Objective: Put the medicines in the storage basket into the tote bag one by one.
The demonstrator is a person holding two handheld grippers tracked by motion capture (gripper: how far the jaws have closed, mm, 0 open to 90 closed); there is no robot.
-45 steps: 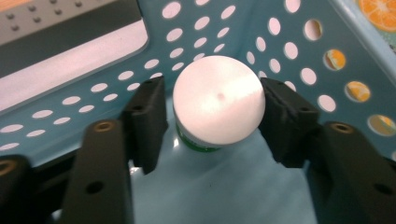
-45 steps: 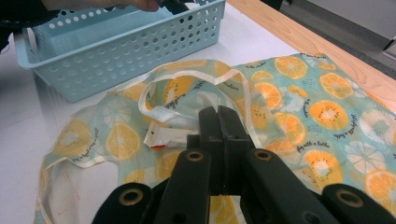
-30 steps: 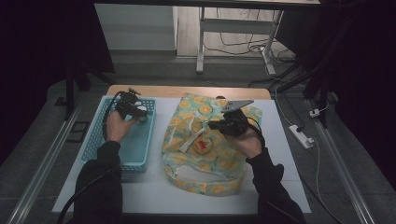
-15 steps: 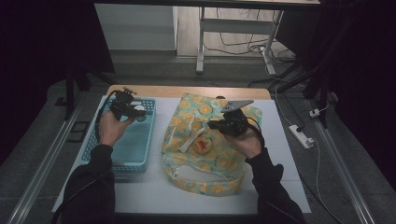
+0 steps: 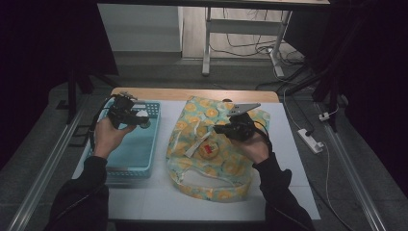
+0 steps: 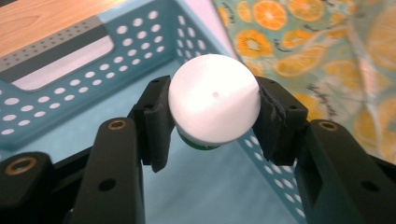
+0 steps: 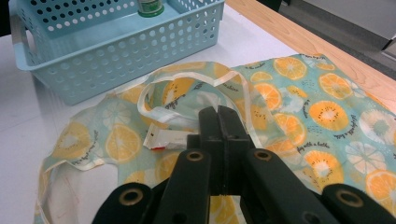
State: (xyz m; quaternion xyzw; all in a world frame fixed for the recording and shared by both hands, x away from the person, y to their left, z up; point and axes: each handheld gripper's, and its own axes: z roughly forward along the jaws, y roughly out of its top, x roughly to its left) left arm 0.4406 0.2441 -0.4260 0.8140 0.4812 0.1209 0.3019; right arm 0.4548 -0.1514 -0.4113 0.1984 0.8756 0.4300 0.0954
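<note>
White-capped bottle (image 6: 213, 99) clamped by its cap in left gripper (image 5: 136, 117), hanging above blue basket (image 5: 126, 159). Best carried level and slow toward orange-print bag (image 5: 211, 149), grip kept firm on that round cap. Right gripper (image 7: 218, 122) clenched with jaws together, over bag's mouth, ready to lift the rim.

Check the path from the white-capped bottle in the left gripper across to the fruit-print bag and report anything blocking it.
Nothing visible blocks it. The left gripper holds the white-capped bottle above the blue basket, higher than its wall. The fruit-print bag lies right beside the basket, where the shut right gripper hovers.
</note>
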